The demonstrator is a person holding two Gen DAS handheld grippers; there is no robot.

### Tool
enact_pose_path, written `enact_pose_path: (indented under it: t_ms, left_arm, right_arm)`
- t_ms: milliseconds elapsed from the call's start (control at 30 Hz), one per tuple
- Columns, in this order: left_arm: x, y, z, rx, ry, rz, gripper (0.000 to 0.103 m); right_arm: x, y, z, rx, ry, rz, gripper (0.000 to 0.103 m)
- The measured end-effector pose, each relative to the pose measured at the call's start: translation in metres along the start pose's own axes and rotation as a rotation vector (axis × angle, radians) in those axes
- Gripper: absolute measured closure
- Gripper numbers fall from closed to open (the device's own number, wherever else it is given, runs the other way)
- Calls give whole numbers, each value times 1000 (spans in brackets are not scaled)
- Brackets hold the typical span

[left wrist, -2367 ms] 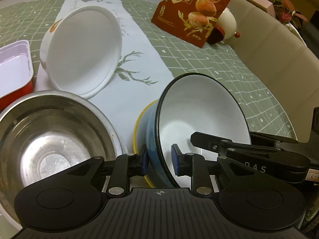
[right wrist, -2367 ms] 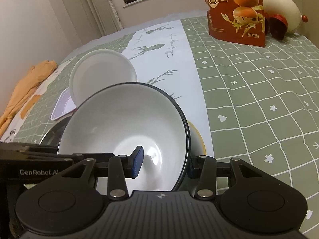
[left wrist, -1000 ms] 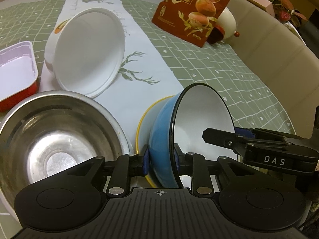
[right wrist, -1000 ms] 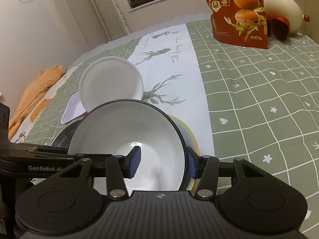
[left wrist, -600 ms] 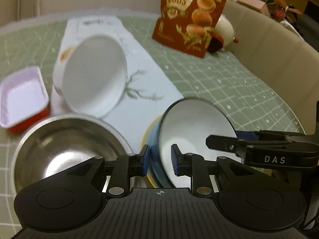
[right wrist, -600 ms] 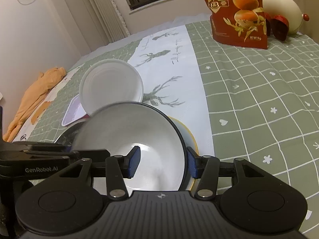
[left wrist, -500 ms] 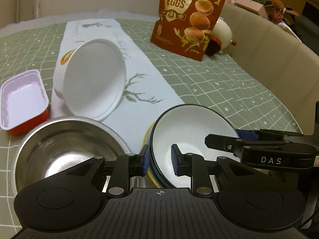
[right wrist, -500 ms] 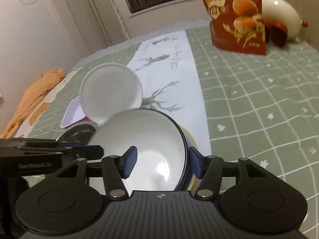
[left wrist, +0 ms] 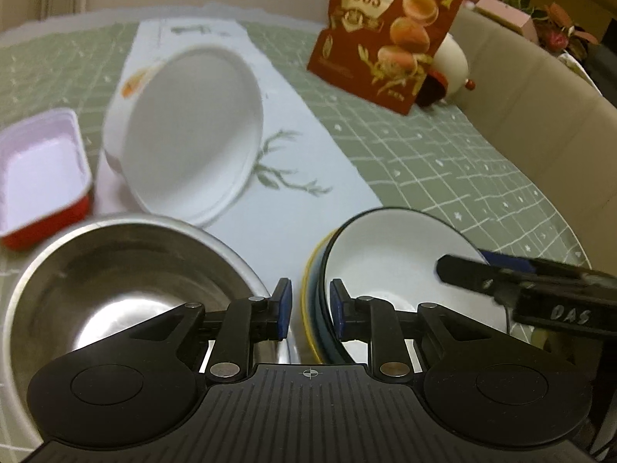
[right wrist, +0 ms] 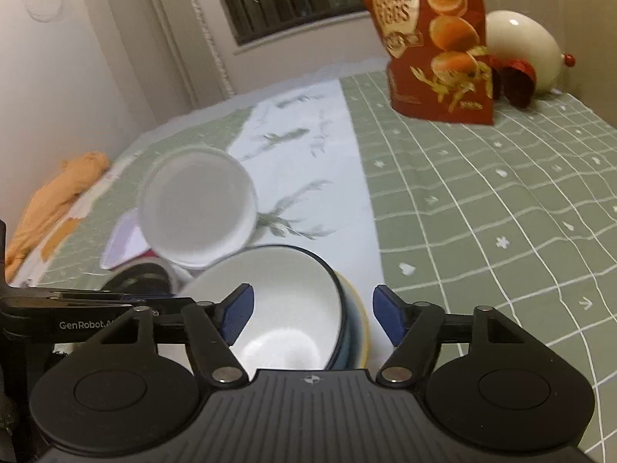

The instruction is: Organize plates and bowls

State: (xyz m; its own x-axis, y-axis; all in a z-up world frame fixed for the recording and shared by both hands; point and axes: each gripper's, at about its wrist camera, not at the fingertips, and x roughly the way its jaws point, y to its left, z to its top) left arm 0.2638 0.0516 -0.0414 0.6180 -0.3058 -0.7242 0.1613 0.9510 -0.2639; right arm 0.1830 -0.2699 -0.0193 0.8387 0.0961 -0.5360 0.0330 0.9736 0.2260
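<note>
A blue bowl (left wrist: 393,254) with a white inside and a dark rim lies flat in a yellow-rimmed dish (left wrist: 308,281) on the green checked cloth. My left gripper (left wrist: 310,308) straddles the near-left rims of both; one pad is inside the bowl, the other stands off the dish, so nothing is pinched. My right gripper (right wrist: 314,310) hangs over the bowl (right wrist: 285,281) with its jaws opening, both pads clear of the rim. It shows from the side in the left wrist view (left wrist: 520,281). A steel bowl (left wrist: 115,289) sits just left of the dish.
A white bowl (left wrist: 189,135) leans on its side behind the steel bowl. A red tray (left wrist: 38,169) lies at far left. A quail-eggs bag (right wrist: 435,46) and a white egg-shaped ornament (right wrist: 516,50) stand at the back right. An orange cloth (right wrist: 58,204) lies far left.
The blue bowl, held tilted on edge by both grippers a second ago, has dropped flat into the yellow-rimmed dish. The right jaws spread wide off it. The left pads no longer pinch its wall.
</note>
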Motion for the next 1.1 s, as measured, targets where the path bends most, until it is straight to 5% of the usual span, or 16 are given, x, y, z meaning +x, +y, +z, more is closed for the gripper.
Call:
enact_pose_path:
  t_ms: [167,400,767,1100]
  left_arm:
    - [15,-5,7,27,31,30,79]
    - [32,-6,13,31,100,19,79]
    - [34,-14,18,37,122,36,69]
    - [62,-16,59,4,123,90,70]
  right_arm:
    - [29,-7,-6,55,113,-7,34]
    - [53,-19,-11,185,252,119,39]
    - [52,-22,-6,210,233,132,39]
    - [74,-28,24,195,153,68,39]
